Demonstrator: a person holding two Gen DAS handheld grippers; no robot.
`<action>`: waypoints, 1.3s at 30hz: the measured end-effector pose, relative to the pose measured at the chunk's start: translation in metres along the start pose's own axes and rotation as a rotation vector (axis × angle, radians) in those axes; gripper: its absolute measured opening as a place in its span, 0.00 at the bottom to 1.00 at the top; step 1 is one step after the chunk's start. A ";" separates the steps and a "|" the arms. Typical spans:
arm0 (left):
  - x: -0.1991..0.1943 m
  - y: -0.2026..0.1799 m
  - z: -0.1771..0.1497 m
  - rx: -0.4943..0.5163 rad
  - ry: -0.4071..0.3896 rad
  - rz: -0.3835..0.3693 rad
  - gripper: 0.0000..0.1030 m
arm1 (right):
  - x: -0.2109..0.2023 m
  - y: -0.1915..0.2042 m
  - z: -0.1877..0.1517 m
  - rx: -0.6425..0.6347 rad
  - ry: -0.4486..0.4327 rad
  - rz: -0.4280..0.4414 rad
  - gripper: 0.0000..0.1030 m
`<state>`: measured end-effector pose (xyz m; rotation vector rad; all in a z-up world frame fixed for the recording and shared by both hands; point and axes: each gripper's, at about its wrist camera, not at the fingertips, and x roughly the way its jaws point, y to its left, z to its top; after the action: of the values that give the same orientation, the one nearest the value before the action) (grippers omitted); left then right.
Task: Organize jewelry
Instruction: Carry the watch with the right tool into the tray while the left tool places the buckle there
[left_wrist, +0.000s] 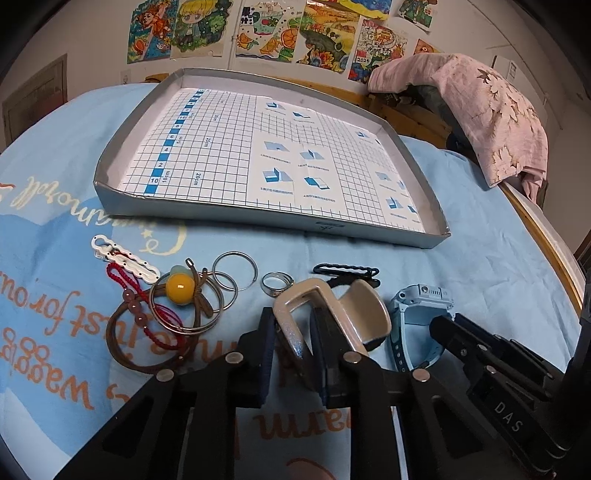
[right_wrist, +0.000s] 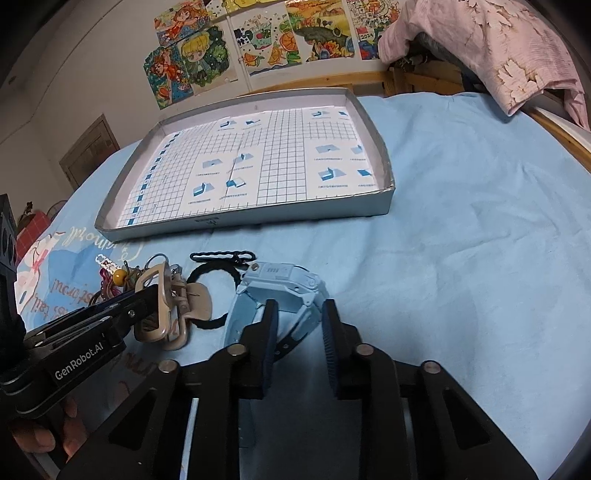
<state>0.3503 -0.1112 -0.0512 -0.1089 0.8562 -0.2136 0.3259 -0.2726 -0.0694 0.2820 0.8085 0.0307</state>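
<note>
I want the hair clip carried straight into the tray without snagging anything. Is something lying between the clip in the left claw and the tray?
Nothing tall. Between the hair clip in the left claw and the tray lie only a flat ring and black clasp, plus the tray's low front wall to clear.

Right claw (right_wrist: 295, 328) straddles blue watch (right_wrist: 280, 284), jaws apart

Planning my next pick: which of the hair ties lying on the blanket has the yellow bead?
The brown hair tie on the left, overlapping the bangles. The black hair tie near the blue watch is plain.
</note>
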 end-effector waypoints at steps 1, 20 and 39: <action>0.000 -0.001 0.000 0.000 -0.003 -0.006 0.12 | 0.000 0.000 -0.001 0.001 0.000 -0.001 0.17; -0.041 -0.019 0.002 0.084 -0.144 -0.066 0.08 | -0.033 -0.002 0.004 0.007 -0.155 0.037 0.04; -0.038 0.033 0.104 0.013 -0.322 -0.010 0.08 | -0.005 0.038 0.103 -0.050 -0.261 0.129 0.04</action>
<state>0.4102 -0.0695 0.0387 -0.1314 0.5339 -0.2042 0.3991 -0.2610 0.0119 0.2835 0.5292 0.1329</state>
